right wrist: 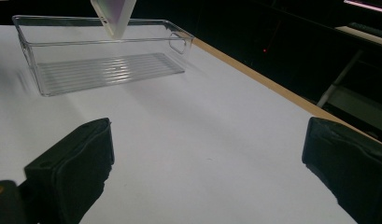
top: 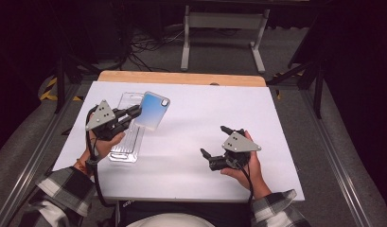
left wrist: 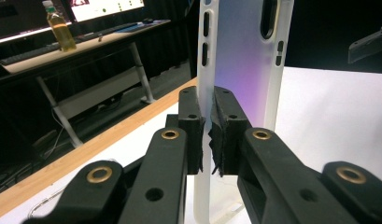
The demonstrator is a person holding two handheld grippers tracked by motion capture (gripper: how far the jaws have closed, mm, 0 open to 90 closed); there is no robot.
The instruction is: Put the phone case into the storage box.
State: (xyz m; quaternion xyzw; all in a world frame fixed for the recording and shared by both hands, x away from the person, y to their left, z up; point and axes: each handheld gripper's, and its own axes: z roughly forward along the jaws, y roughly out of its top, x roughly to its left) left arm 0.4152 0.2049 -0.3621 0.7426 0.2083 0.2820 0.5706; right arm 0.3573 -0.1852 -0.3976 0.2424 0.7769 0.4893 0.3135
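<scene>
Closest to me, my left gripper [left wrist: 208,135] has its jaws clamped on the side edge of a phone case [left wrist: 244,60], held above the clear tray [top: 127,135] on the white bench [top: 205,137]. My right gripper [top: 219,142] rests there, jaws spread wide and holding nothing. I'd lower the case slowly, keeping it centred between the tray walls before letting go.
</scene>
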